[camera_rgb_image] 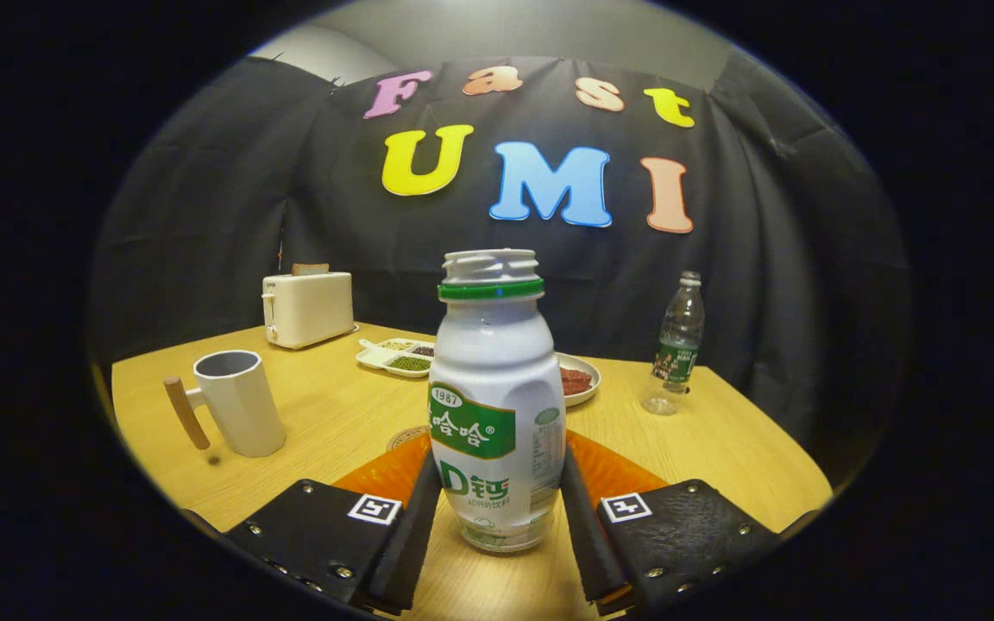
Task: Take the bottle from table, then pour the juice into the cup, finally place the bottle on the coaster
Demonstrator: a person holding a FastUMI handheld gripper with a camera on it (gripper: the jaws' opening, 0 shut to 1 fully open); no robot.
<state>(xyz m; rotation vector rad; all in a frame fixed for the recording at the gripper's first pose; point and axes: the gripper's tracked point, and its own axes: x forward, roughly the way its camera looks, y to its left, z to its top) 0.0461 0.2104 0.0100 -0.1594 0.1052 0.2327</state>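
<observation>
The wooden table [721, 440] carries everything here, and at its far side a white toaster [307, 308] stands with a slice in its slot. Nearer, to the left of the fingers, sits the white faceted cup [238, 401] with its wooden handle turned outward, well apart from the bottle. The white plastic juice bottle [495, 405] stands upright between the two fingers, uncapped, its threaded mouth open above a green collar, its base appearing just clear of the tabletop, though that is hard to tell. The gripper [497, 509] is closed to a narrow span, both pads pressing the lower body where the label wraps it. I judge the bottle light and thin-walled, likely to dent under a hard squeeze, and its glossy label somewhat slippery; the hold low on the body looks sound, but with no cap any tilt will spill. Beyond it to the right stands a clear water bottle [676, 345]. Behind lie a divided tray [398, 355] of beans and a small plate [581, 378]. A round coaster [404, 438] peeks out just left of the bottle, partly hidden.
</observation>
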